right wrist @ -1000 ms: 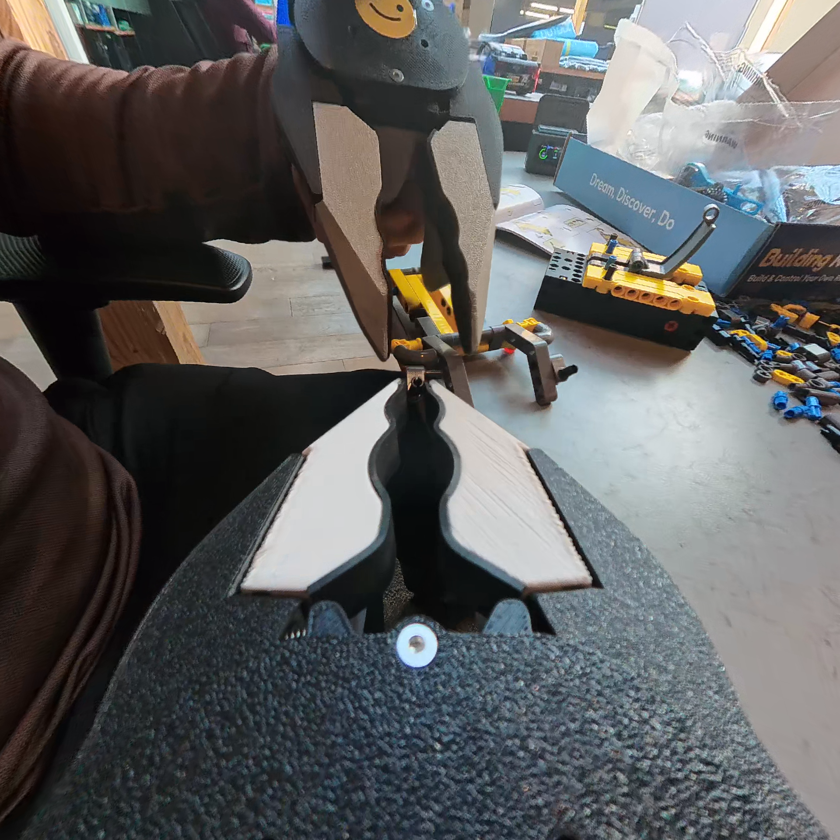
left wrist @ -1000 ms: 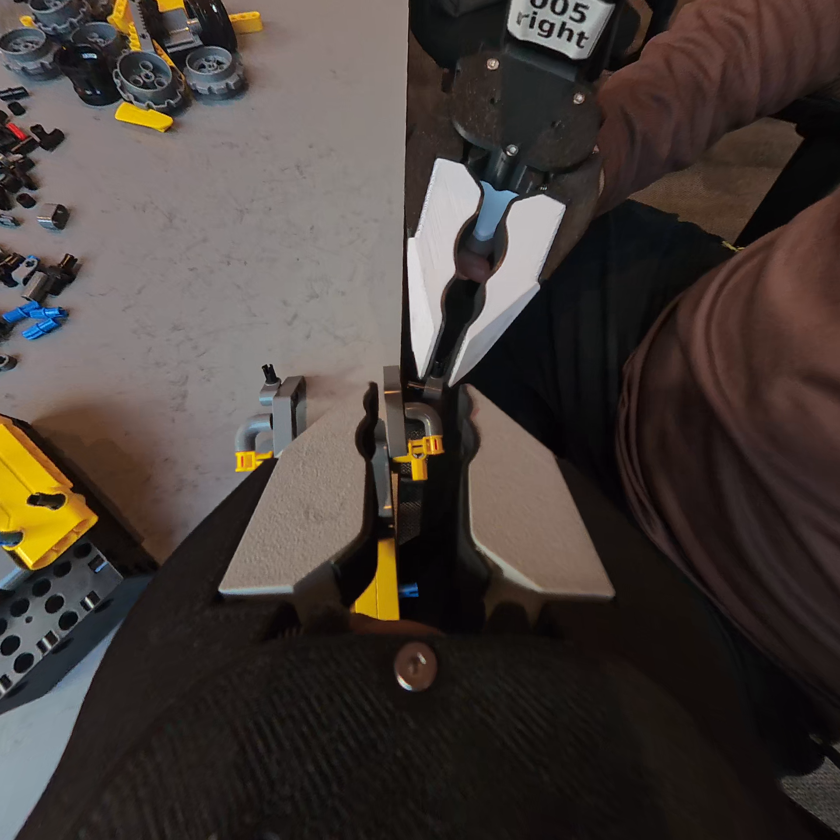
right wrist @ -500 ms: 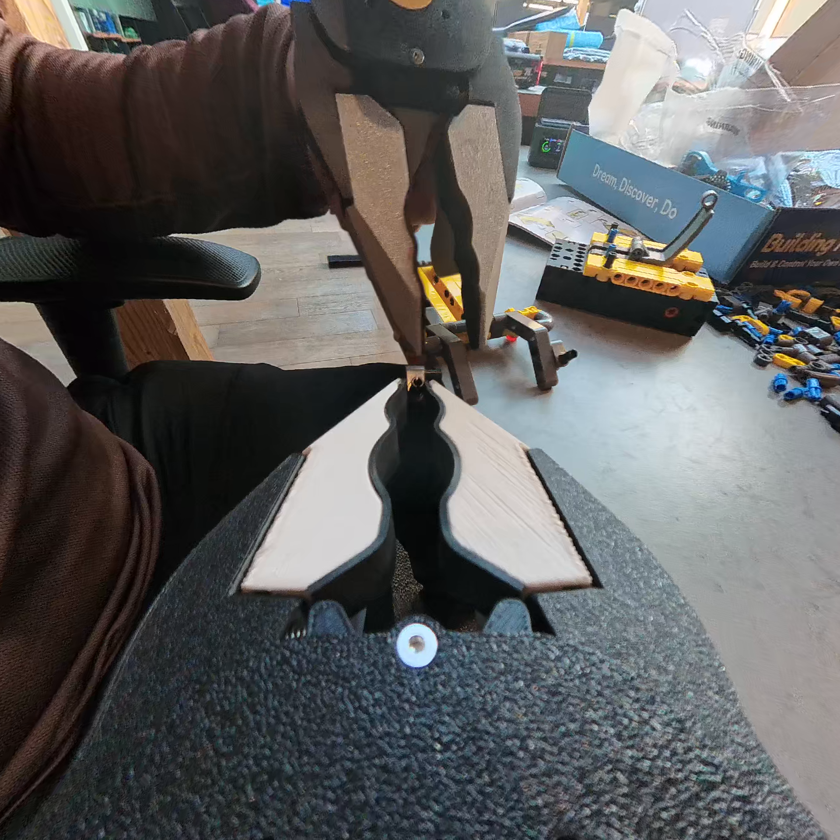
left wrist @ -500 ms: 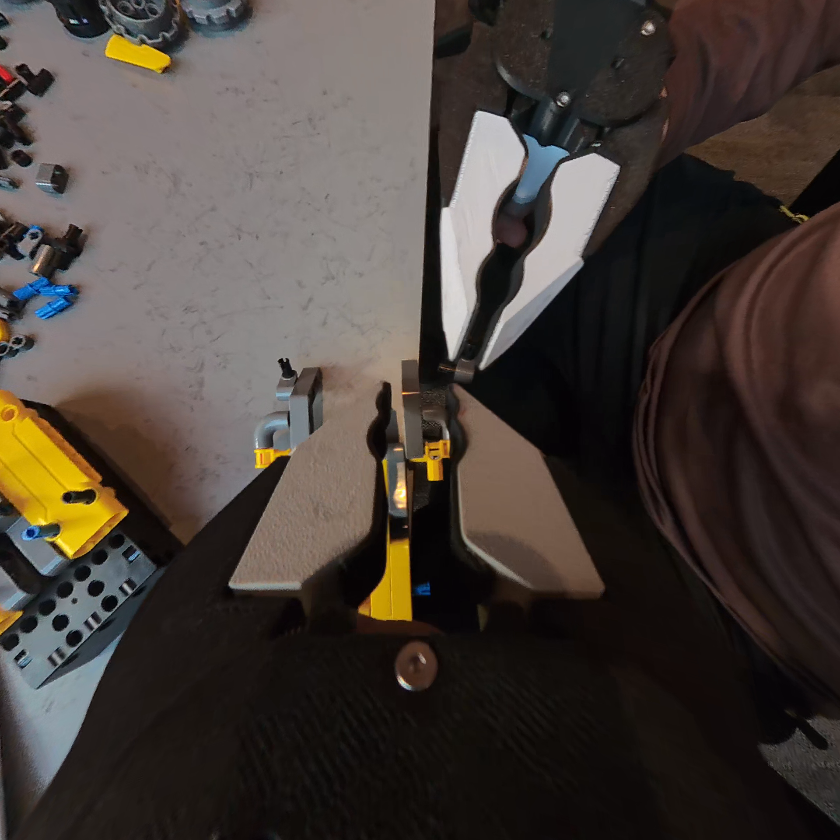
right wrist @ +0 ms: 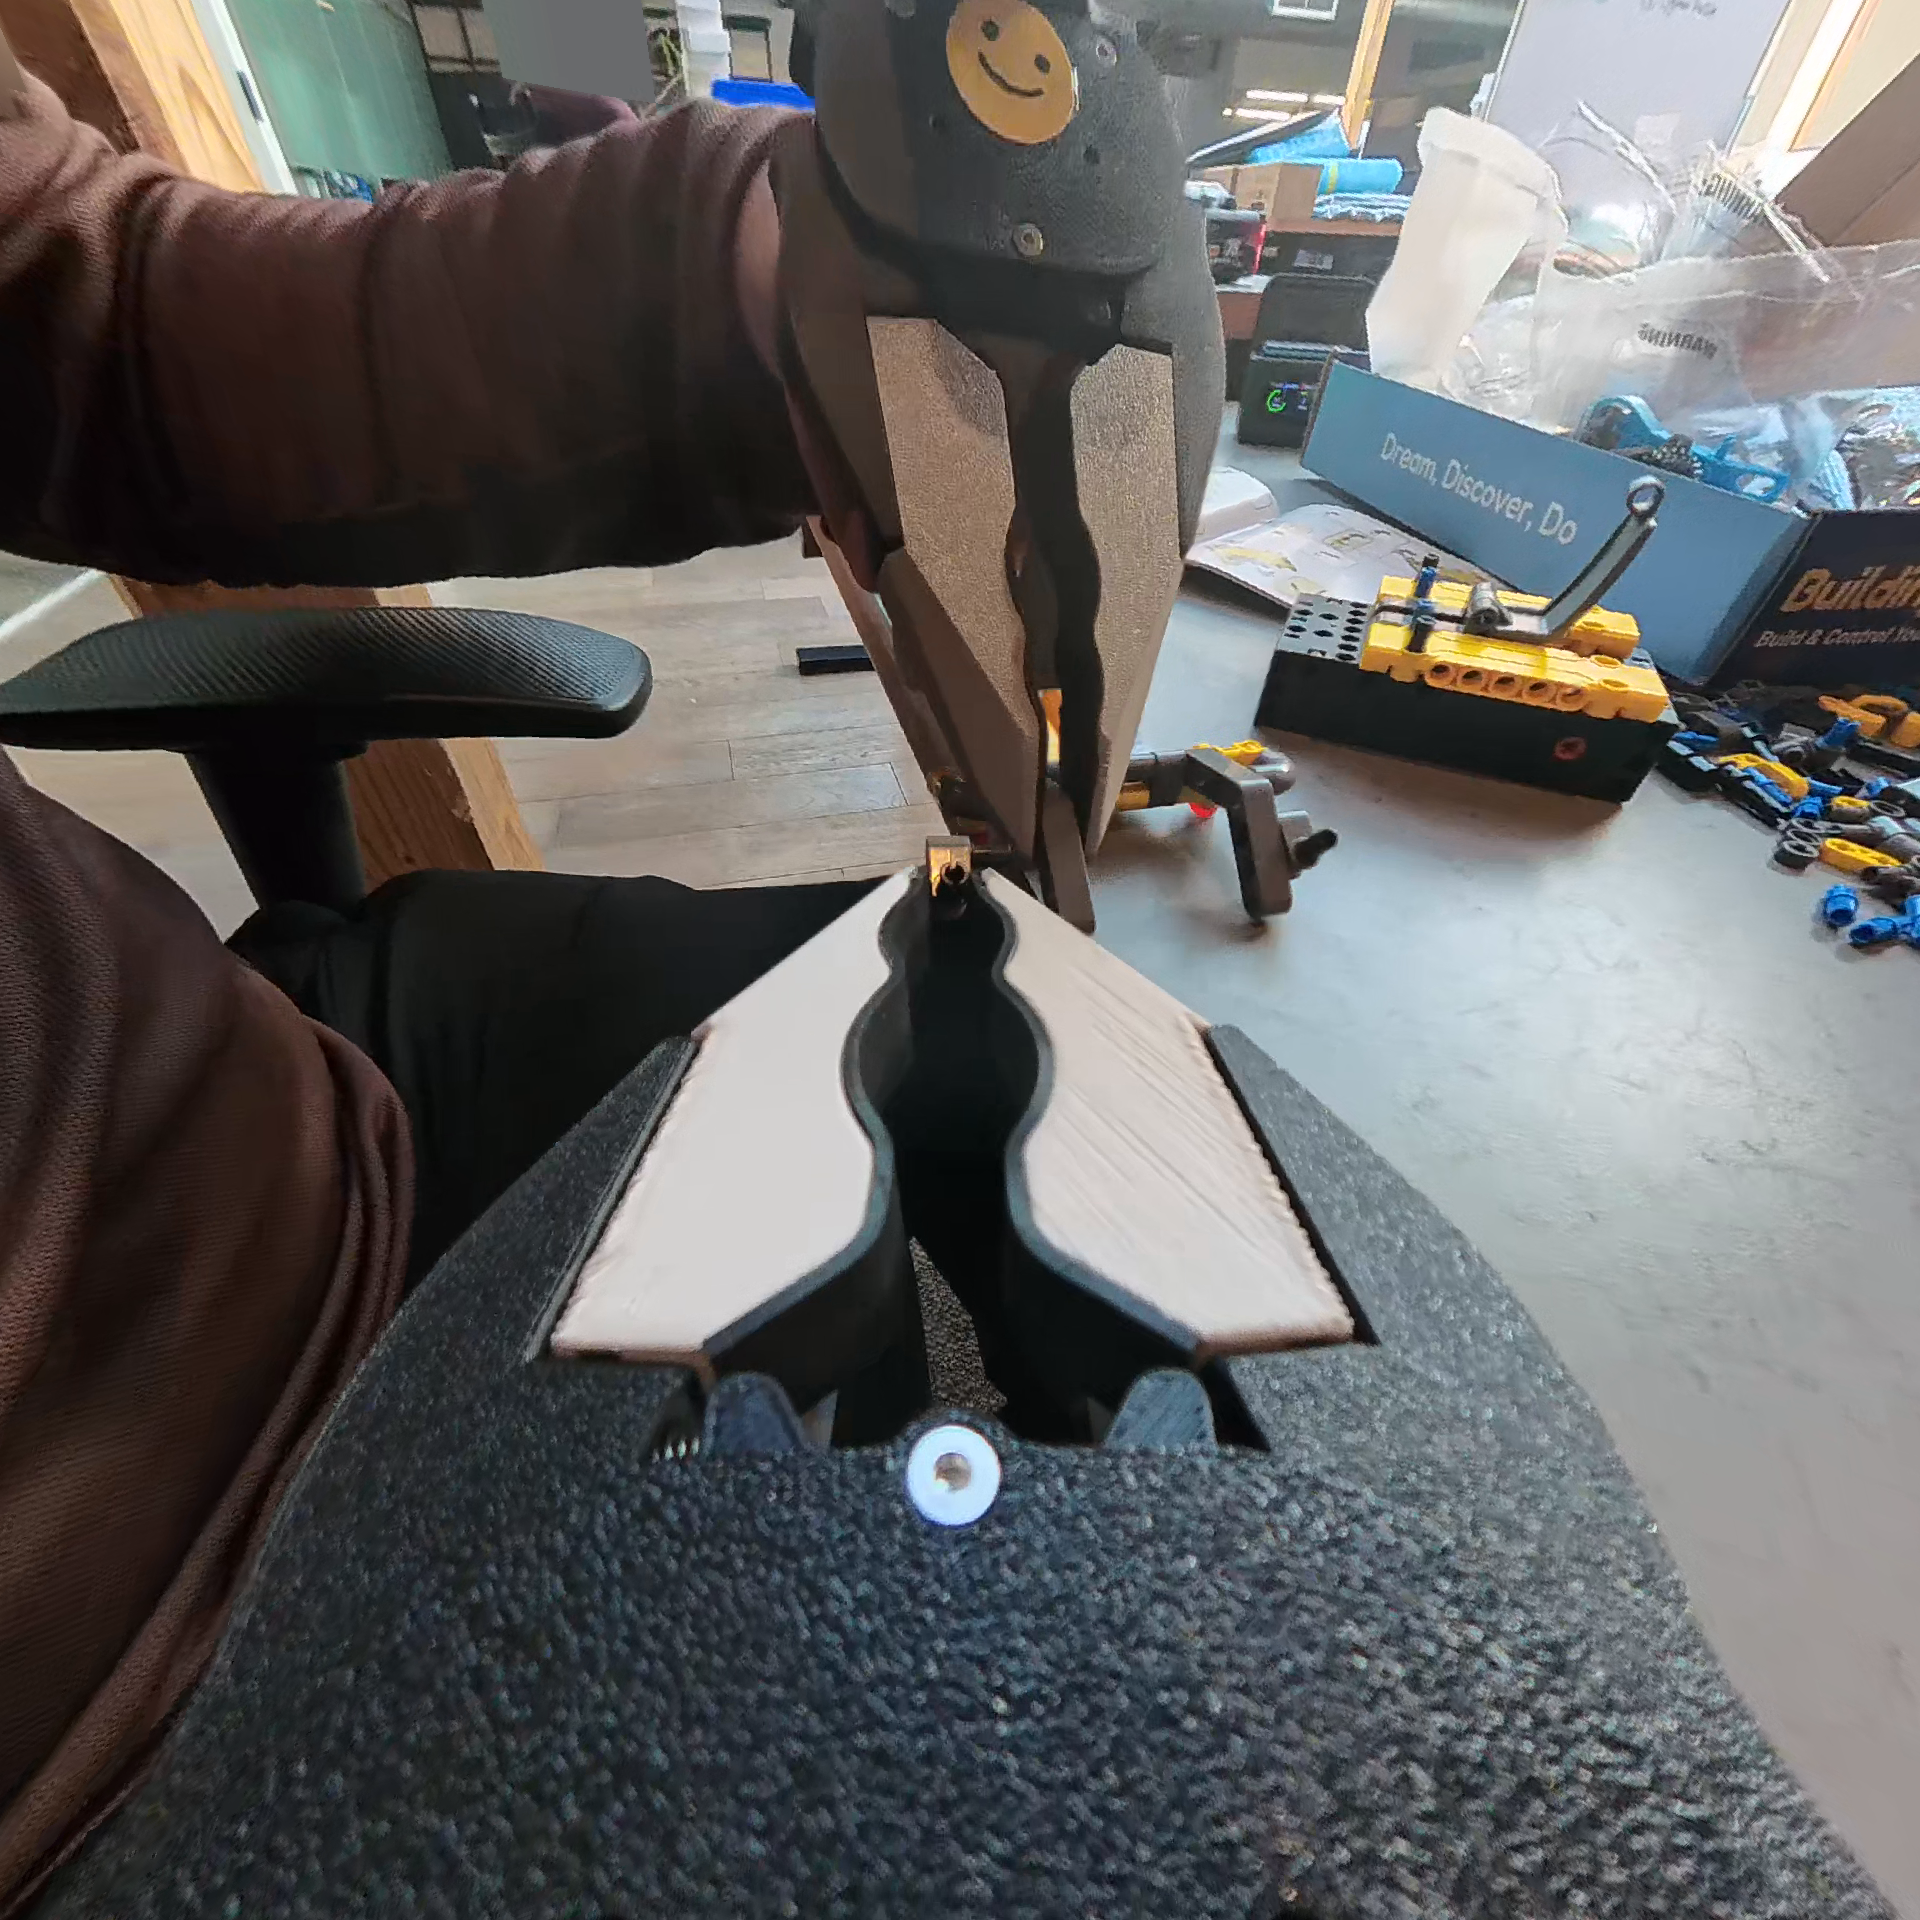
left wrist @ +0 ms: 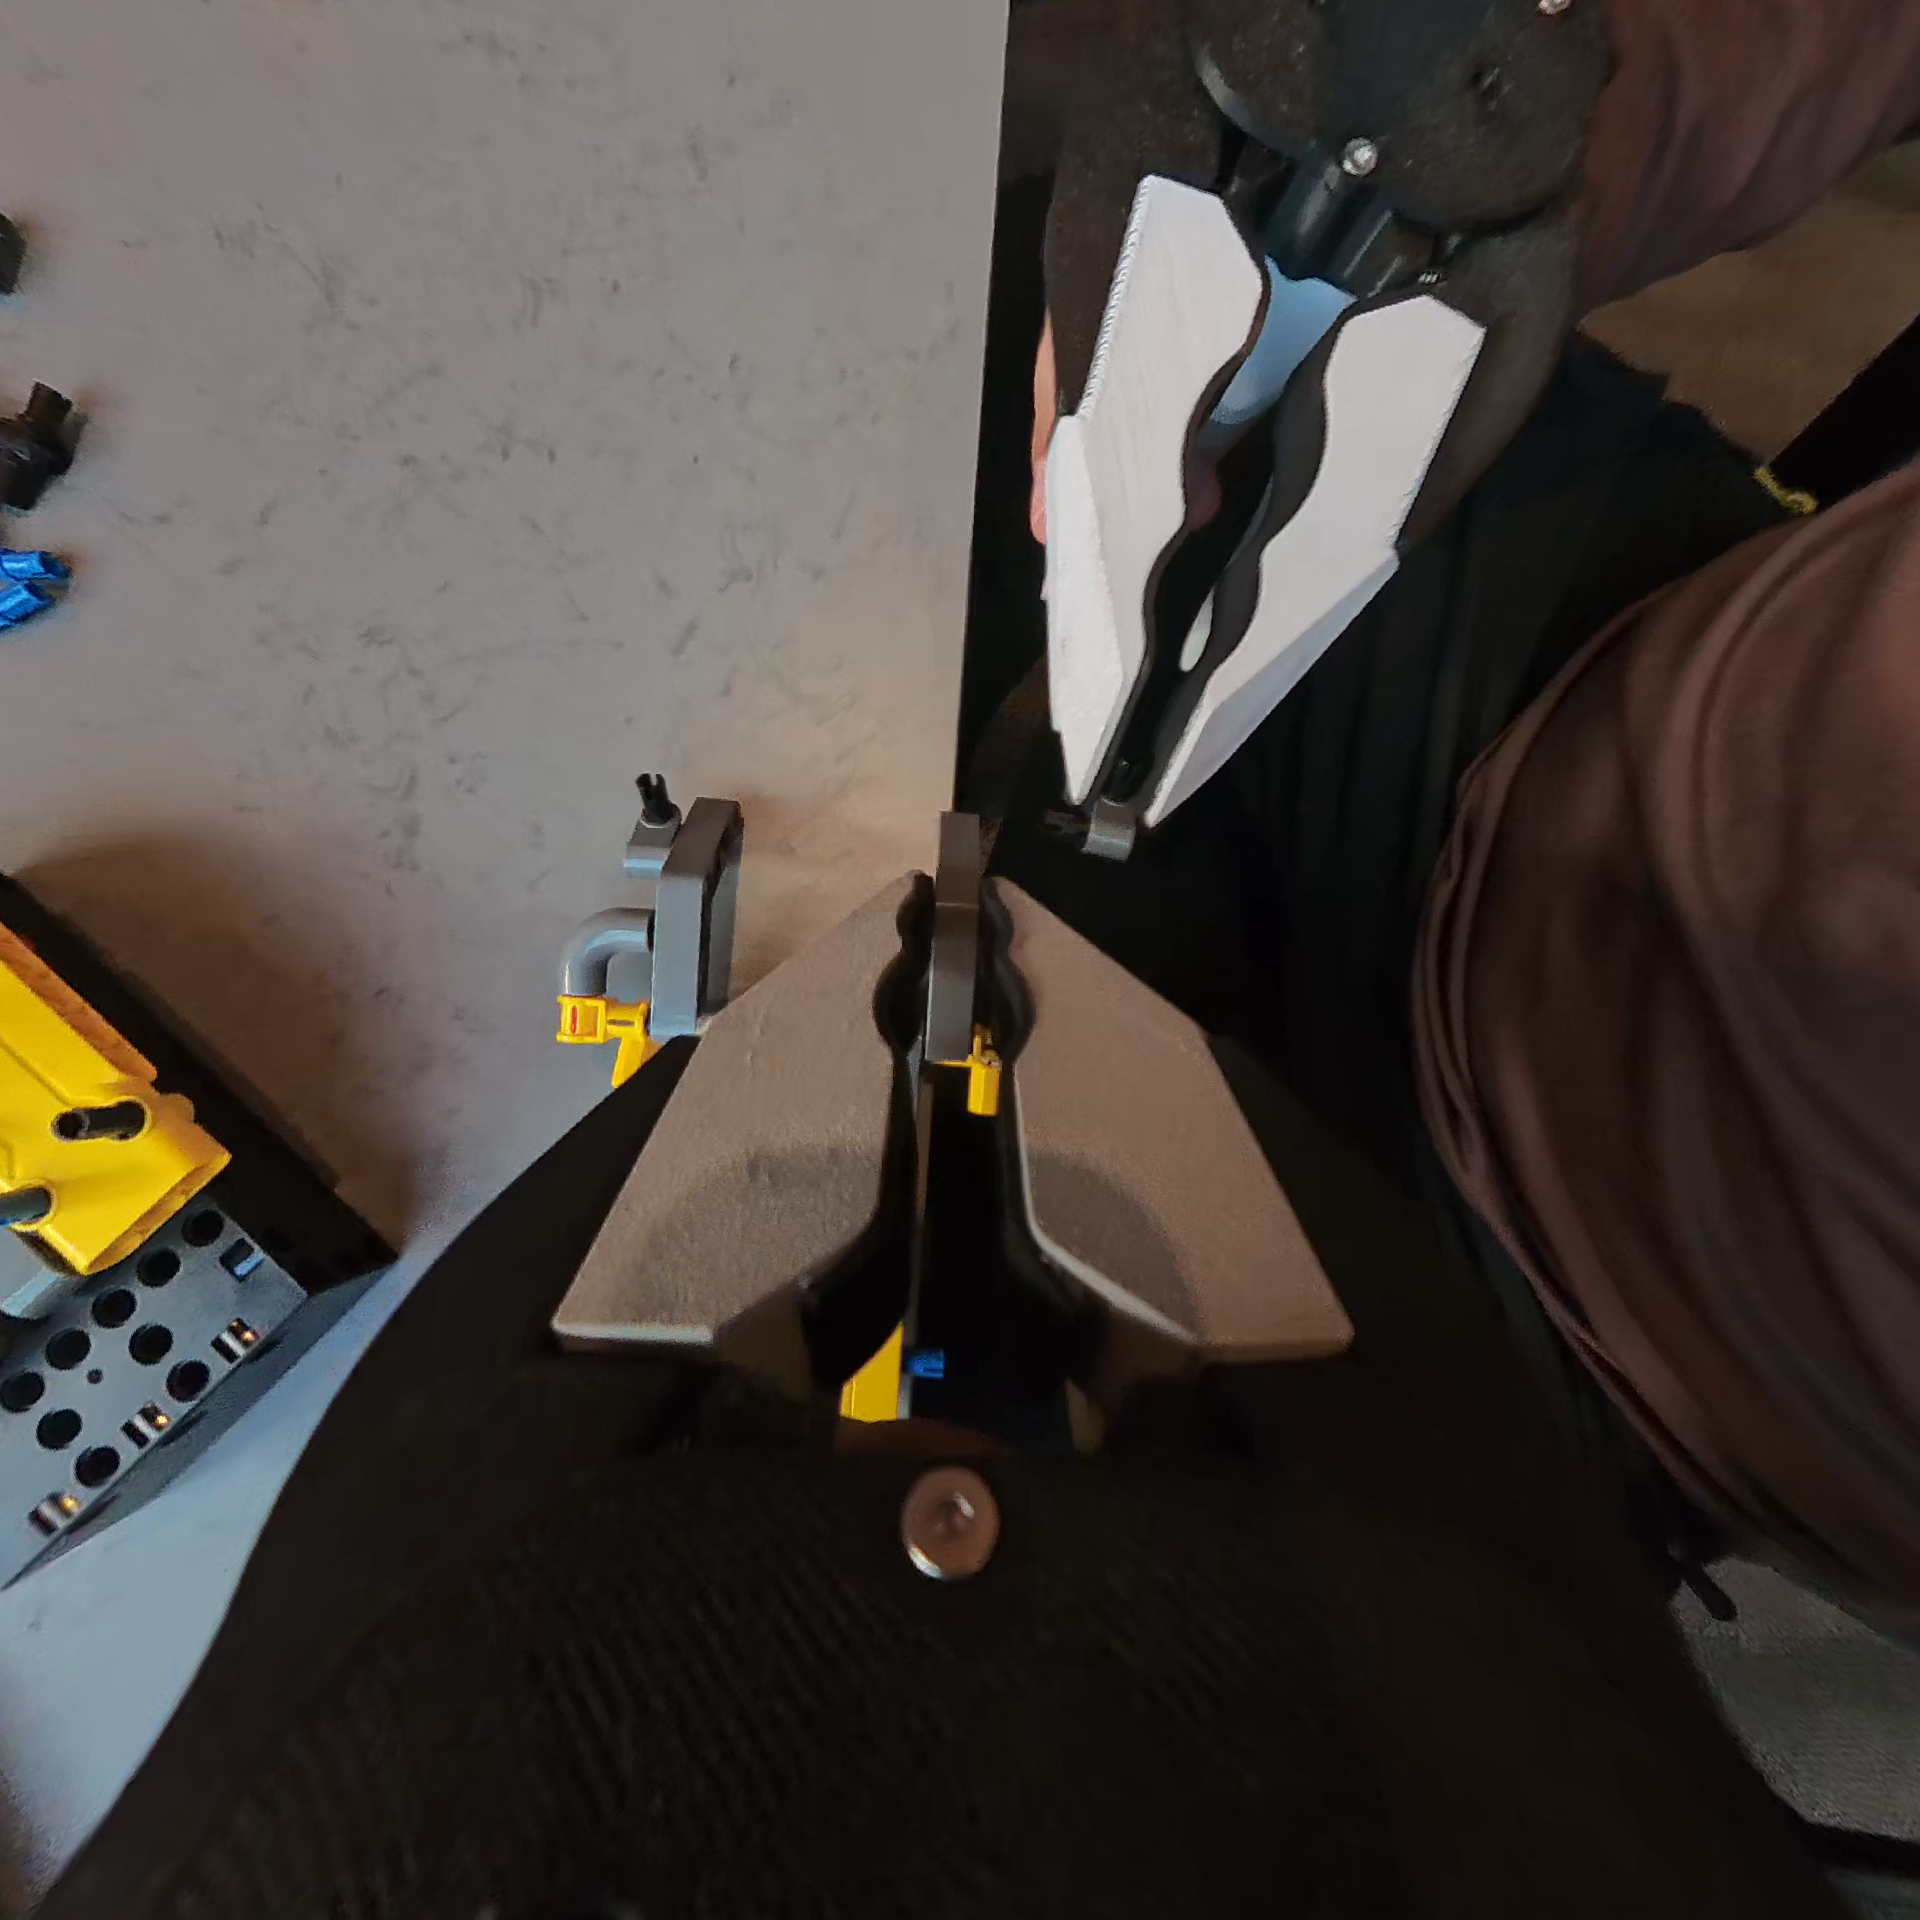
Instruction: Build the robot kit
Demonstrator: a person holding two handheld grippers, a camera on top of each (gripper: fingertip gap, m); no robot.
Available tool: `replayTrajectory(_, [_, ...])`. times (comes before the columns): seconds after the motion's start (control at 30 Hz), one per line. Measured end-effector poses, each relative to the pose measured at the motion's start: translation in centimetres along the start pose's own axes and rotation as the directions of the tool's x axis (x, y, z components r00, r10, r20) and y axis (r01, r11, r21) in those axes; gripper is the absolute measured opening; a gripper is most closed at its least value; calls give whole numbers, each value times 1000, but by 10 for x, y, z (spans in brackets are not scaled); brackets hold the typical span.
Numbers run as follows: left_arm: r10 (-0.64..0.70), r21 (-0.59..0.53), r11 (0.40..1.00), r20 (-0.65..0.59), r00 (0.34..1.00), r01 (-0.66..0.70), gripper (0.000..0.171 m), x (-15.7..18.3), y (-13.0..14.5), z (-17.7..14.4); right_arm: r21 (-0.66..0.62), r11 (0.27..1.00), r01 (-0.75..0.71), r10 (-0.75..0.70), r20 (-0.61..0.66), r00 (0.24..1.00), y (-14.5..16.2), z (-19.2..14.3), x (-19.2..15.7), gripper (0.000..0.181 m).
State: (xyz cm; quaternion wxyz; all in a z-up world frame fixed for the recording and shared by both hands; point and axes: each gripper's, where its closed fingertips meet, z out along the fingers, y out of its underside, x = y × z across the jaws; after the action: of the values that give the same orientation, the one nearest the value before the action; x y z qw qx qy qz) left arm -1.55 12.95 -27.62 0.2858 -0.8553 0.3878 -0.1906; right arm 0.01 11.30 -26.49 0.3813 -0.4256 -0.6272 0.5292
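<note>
My left gripper [left wrist: 956, 888] has grey fingers and is shut on a grey and yellow toy-brick assembly [left wrist: 954, 956], held at the table's near edge. Another part of the assembly, a grey frame with a curved pipe [left wrist: 686, 935], sticks out to the left over the table. My right gripper [right wrist: 948, 896] has pale fingers and is shut on a small grey connector [right wrist: 948, 860]. It also shows in the left wrist view [left wrist: 1117, 816], just right of the assembly's upright grey beam. The connector's black pin points at that beam. I cannot tell whether they touch.
A black and yellow brick block [right wrist: 1455, 675] with a bent grey lever stands on the grey table [left wrist: 520, 468], with loose small pieces [right wrist: 1818, 769] to its right. A blue box [right wrist: 1538, 520] lies behind. A black chair armrest [right wrist: 312, 665] is at the left. Left and right tips are no more than a few centimetres apart.
My left gripper has turned more upright and gripped the assembly's beam nearer its tip. My right gripper has drawn a little off to the right with the small connector still in it.
</note>
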Motion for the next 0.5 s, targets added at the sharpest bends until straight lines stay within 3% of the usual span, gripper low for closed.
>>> replayTrajectory(0.23, [-100, 205, 971, -126, 987, 125, 5, 12, -14, -12, 18, 1000, 16, -16, 15, 1000, -7, 1, -4, 3])
replayTrajectory(0.5, [-119, 238, 958, -186, 975, 162, 6, 20, -12, -9, 12, 1000, 16, -17, 38, 999, -4, 3, -8, 3])
